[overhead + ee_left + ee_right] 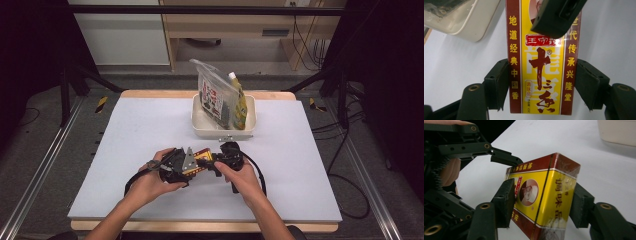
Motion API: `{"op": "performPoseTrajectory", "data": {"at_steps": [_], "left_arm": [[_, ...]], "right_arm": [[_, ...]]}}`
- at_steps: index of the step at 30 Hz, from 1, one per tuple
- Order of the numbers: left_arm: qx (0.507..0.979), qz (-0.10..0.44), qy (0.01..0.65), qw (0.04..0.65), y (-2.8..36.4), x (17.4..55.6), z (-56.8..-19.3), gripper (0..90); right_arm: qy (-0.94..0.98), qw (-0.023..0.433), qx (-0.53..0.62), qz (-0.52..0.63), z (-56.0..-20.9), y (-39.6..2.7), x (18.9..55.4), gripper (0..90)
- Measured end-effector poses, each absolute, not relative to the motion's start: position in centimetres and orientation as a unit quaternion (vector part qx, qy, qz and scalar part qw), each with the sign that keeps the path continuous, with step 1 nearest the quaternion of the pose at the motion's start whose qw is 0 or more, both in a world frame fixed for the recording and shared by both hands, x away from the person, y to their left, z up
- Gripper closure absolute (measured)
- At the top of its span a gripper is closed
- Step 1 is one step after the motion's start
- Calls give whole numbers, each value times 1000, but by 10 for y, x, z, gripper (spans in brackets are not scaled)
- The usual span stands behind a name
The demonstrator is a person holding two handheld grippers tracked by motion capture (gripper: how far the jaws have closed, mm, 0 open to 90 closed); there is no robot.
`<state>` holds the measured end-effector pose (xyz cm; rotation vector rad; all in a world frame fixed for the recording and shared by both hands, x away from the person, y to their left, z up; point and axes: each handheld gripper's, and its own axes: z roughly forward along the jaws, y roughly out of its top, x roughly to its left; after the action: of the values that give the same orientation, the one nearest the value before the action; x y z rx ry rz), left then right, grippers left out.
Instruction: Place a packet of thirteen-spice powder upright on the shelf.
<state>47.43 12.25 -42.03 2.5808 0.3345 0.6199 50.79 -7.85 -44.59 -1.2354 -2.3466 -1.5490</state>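
A yellow and maroon box (202,157) with Chinese lettering hangs just above the white table mat, between my two hands. My left gripper (194,163) comes in from the left. In the left gripper view its pads press on the long sides of the box (540,70), so the left gripper (540,75) is shut on it. My right gripper (216,162) reaches in from the right. In the right gripper view its two pads sit against the opposite faces of the box (549,195), so the right gripper (541,203) is shut on it too.
A cream tub (200,131) stands at the back middle of the mat, holding a clear plastic bag (215,95) and a yellow bottle (239,102). The tub's corner (461,27) is close beyond the box. The mat spreads wide to both sides.
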Motion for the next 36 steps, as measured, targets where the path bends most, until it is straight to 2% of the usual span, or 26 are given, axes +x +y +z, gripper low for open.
{"op": "performPoseTrajectory", "data": {"at_steps": [6,12,15,22,36], "left_arm": [[937,227,123,236,123,475,-422,324],[929,225,131,264,122,475,-423,308],[923,224,147,276,126,478,-421,212],[915,226,178,283,137,485,-419,127],[901,231,223,292,160,494,-417,90]], "right_arm": [[-738,65,-411,-531,-443,-85,508,626],[-726,64,-422,-540,-436,-88,506,678],[-734,18,-423,-531,-430,-91,504,682],[-723,-37,-439,-533,-420,-106,503,682],[-725,-105,-446,-514,-401,-130,498,682]]}}
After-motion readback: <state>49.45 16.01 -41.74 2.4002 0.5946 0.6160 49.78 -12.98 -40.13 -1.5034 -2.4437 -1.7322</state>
